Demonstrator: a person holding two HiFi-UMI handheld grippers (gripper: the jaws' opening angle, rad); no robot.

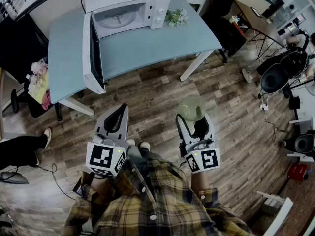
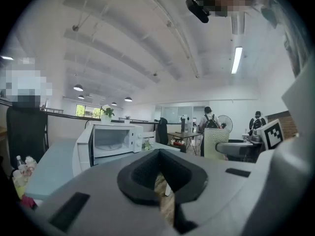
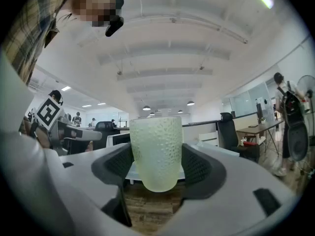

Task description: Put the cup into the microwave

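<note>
Pale-green cup (image 1: 192, 108): dimpled, translucent and upright. It is pinched at its sides between the black pads of the right gripper, with its base hanging free above the wood floor (image 1: 147, 92). In the head view it lies at about 5 o'clock from the microwave, well apart from it and off the table.
Right gripper (image 1: 194, 123): clenched on the cup. In the right gripper view the pads of this gripper (image 3: 157, 162) press the cup (image 3: 156, 146) from 9 and 3 o'clock, with the jaws standing wide.
Left gripper (image 1: 118, 113): jaws closed together, with nothing between them. In the left gripper view this gripper (image 2: 158, 154) shows only a thin slit, with floor behind it. It sits at 9 o'clock of the right gripper, apart from it.
Microwave (image 1: 125, 6): white, at 12 o'clock on the table, its cavity exposed with a glass turntable (image 1: 117, 17) inside. The left gripper view shows the microwave (image 2: 118, 140) at about 10 o'clock of the jaws.
Door (image 1: 93, 55): swung fully open, reaching toward 7 o'clock from the cavity.
Table (image 1: 147, 43): light-blue top on white legs.
Flowers (image 1: 176, 17): a small bunch just beside the microwave, at its 3 o'clock.
Plaid shirt (image 1: 157, 200): the person's, at 6 o'clock in the head view.
</note>
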